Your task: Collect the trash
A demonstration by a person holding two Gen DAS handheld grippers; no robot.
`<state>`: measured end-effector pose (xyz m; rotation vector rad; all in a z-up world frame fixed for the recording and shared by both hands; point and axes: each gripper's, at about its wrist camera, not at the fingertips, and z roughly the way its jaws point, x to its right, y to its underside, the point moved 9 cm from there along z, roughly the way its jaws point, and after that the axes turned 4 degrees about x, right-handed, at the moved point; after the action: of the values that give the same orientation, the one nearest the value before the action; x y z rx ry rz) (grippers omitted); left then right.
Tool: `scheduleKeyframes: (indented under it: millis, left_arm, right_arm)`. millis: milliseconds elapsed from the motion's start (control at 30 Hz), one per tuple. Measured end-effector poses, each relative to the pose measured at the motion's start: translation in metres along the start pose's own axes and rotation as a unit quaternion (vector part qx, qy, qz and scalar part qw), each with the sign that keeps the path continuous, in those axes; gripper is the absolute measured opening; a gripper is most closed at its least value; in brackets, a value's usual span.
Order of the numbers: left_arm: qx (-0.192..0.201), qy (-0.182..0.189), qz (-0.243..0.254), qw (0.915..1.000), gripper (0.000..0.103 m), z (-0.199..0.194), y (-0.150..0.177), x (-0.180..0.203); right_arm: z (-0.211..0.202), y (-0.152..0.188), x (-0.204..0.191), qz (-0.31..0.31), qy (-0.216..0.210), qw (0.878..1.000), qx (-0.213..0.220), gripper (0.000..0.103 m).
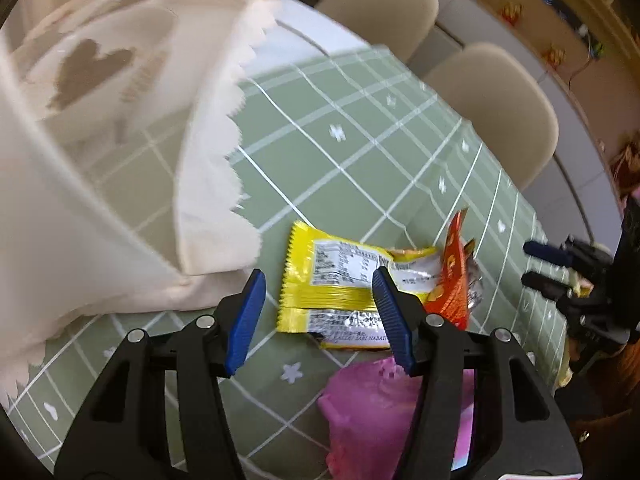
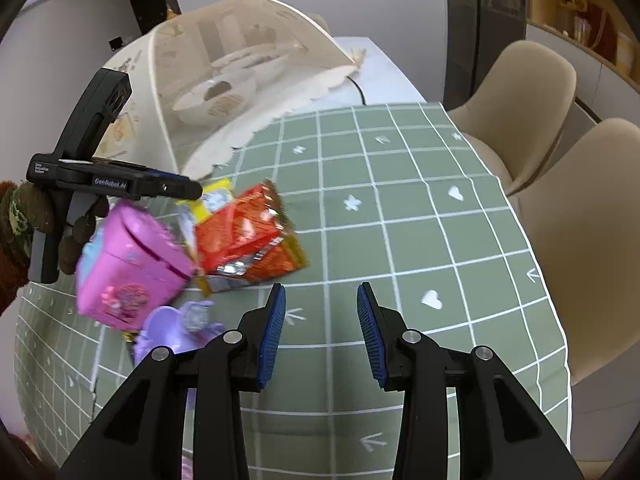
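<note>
We found the trash gathered in one loose cluster on the green checked tablecloth (image 2: 400,208). The yellow wrapper (image 1: 336,284) lay flat, printed back upward, its long axis running across the left wrist view, one short end toward the mesh food cover (image 1: 120,140) and the other tucked against the orange-red wrapper (image 2: 248,240). That second wrapper lay crumpled and partly raised, so we could not fix its axis. A pink packet (image 2: 132,268) lay just beside both, and a lilac object (image 2: 172,328) touched its near edge; we could not identify the latter.

We counted two snack wrappers, one pink packet, one lilac object, one food cover and two beige chairs (image 2: 532,120) at the table's far side.

The left gripper (image 1: 320,316) hung over the yellow wrapper with jaws apart and nothing between the pads. The right gripper (image 2: 322,332) stood over bare cloth beside the cluster, jaws likewise apart and empty. A gloved hand (image 2: 36,216) held the left gripper's handle.
</note>
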<state>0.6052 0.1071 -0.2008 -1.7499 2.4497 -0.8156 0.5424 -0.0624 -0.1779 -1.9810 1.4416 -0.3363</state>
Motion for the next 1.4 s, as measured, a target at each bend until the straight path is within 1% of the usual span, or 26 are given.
scheduleKeyframes:
  millis: [67,100,167,200,267,333,400,500,600,700,767,833,933,1033,1100,1167,1200,1267,1333,1400]
  left_arm:
    - [-0.006,-0.005,-0.001,1.0,0.053,0.003,0.002,0.005]
    - [-0.01,-0.002,-0.007,0.9999,0.052,0.003,0.003,0.006]
    - [-0.018,0.026,-0.038,0.9988,0.03,0.001,0.01,0.013]
    - [-0.018,0.028,-0.046,0.9984,0.024,0.0,0.012,0.014]
    - [-0.01,0.029,-0.067,0.9973,0.006,-0.008,0.019,0.015]
    - [0.001,0.033,-0.094,0.995,0.003,-0.02,0.029,0.014]
    - [0.02,0.032,-0.104,0.9939,0.0,-0.037,0.038,0.014]
    - [0.058,0.005,-0.099,0.9933,0.0,-0.07,0.048,0.011]
    - [0.084,-0.012,-0.113,0.9899,0.0,-0.101,0.06,0.001]
    - [0.094,-0.03,-0.117,0.9881,0.001,-0.122,0.077,-0.004]
    - [0.101,-0.038,-0.123,0.9865,0.008,-0.134,0.091,-0.006]
    - [0.112,-0.029,-0.136,0.9839,0.024,-0.144,0.102,-0.001]
    - [0.135,-0.004,-0.139,0.9811,0.031,-0.156,0.116,0.016]
    - [0.13,0.027,-0.128,0.9828,0.033,-0.156,0.132,0.044]
    - [0.113,0.051,-0.117,0.9853,0.036,-0.147,0.144,0.068]
    - [0.095,0.063,-0.104,0.988,0.038,-0.135,0.153,0.086]
    - [0.087,0.061,-0.095,0.9898,0.038,-0.128,0.156,0.094]
    - [0.079,0.055,-0.089,0.9914,0.038,-0.119,0.162,0.103]
    - [0.076,0.055,-0.095,0.9911,0.038,-0.113,0.168,0.107]
    - [0.079,0.047,-0.101,0.9907,0.038,-0.111,0.172,0.108]
  right_arm:
    - [0.003,-0.001,0.005,0.008,-0.004,1.0,0.001,0.036]
    - [0.004,-0.002,0.005,0.011,-0.008,1.0,0.002,0.036]
    - [0.004,-0.005,0.002,0.014,-0.017,1.0,0.005,0.036]
    - [0.004,-0.006,0.0,0.012,-0.02,1.0,0.007,0.036]
    - [0.004,-0.007,-0.006,0.009,-0.024,1.0,0.009,0.036]
    - [0.002,-0.007,-0.012,0.007,-0.031,0.999,0.01,0.036]
    - [-0.002,-0.005,-0.019,0.0,-0.035,0.999,0.012,0.036]
    - [-0.009,-0.003,-0.026,-0.008,-0.038,0.999,0.016,0.036]
    - [-0.014,-0.004,-0.027,-0.006,-0.041,0.999,0.019,0.036]
    - [-0.018,-0.011,-0.032,-0.004,-0.053,0.998,0.025,0.036]
    - [-0.017,-0.016,-0.04,-0.022,-0.061,0.998,0.024,0.036]
    - [-0.014,-0.021,-0.049,-0.047,-0.067,0.996,0.023,0.036]
    - [0.001,-0.033,-0.057,-0.072,-0.077,0.994,0.02,0.036]
    - [0.029,-0.043,-0.063,-0.085,-0.095,0.992,-0.005,0.036]
    - [0.051,-0.043,-0.069,-0.097,-0.111,0.989,-0.034,0.036]
    - [0.072,-0.038,-0.069,-0.102,-0.11,0.987,-0.063,0.036]
    - [0.08,-0.034,-0.068,-0.098,-0.11,0.986,-0.077,0.036]
    - [0.084,-0.03,-0.063,-0.085,-0.11,0.987,-0.084,0.036]
    - [0.079,-0.025,-0.057,-0.074,-0.108,0.988,-0.087,0.036]
    - [0.068,-0.014,-0.045,-0.07,-0.091,0.99,-0.084,0.035]
